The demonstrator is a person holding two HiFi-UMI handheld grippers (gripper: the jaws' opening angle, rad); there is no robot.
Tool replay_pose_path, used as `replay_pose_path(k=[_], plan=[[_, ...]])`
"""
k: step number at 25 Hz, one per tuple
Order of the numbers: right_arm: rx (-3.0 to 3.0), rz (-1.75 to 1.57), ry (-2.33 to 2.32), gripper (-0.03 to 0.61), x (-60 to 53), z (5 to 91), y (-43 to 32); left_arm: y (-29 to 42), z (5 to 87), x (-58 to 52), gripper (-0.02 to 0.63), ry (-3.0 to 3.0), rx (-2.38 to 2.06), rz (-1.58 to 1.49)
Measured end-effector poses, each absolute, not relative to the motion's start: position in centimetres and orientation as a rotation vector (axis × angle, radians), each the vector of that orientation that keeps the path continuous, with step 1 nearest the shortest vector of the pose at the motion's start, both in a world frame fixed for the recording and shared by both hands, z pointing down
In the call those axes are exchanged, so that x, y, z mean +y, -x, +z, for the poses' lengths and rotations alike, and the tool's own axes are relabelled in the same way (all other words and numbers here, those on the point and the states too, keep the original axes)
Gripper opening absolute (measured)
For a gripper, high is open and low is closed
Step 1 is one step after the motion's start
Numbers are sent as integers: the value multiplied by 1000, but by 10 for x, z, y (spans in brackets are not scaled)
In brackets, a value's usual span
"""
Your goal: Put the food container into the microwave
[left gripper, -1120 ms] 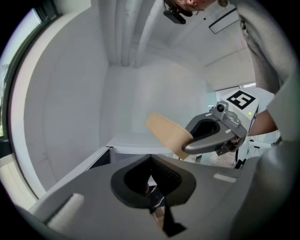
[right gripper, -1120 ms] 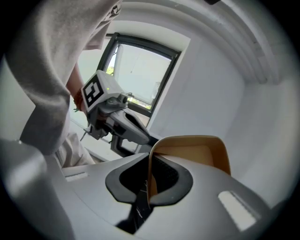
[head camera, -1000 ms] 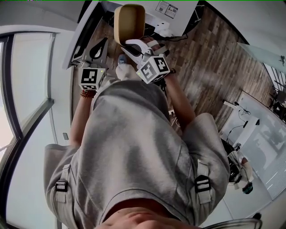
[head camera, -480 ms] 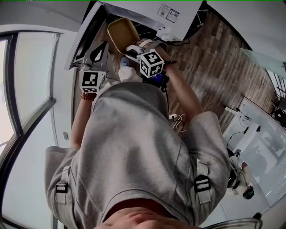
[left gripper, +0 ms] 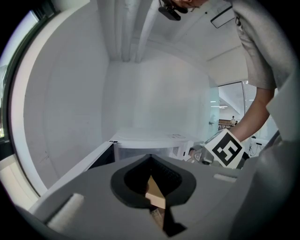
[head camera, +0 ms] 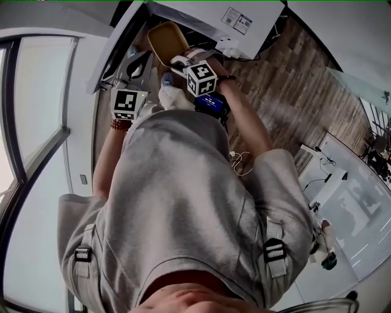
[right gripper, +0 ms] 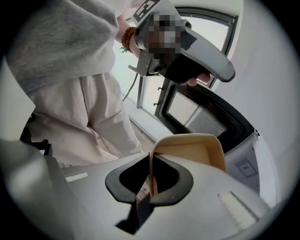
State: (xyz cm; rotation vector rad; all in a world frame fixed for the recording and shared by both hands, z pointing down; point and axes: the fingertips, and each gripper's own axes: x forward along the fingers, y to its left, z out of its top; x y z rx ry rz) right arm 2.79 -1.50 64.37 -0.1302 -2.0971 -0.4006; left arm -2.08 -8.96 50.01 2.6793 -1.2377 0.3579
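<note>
The right claw [right gripper: 151, 187] was clamped on one side wall of the tan food container [right gripper: 197, 150], which it held tilted just in front of the white microwave [head camera: 201, 15]. The microwave door [right gripper: 201, 115] stood open. The left claw [left gripper: 157, 206] was drawn closed, with only an unidentifiable tan sliver showing in its gap.

The container [right gripper: 197, 150] is smooth, matt tan plastic with a thin wall. The microwave [head camera: 201, 15] has a smooth white casing, and its door [right gripper: 197, 115] carries fine perforated mesh. The floor [head camera: 293, 85] is grained wood planking. The shirt [head camera: 177, 202] is soft grey cloth. The left gripper [left gripper: 152, 187] and right gripper [right gripper: 151, 180] are matt grey plastic.
</note>
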Motion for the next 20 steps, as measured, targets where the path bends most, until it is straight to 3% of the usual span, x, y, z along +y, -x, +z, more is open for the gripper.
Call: replay_pose_path(k=[20], plan=[[-2092,-218,-32,38,-60,682,-40,36,511,-86,-2,-2662,-1222,404]])
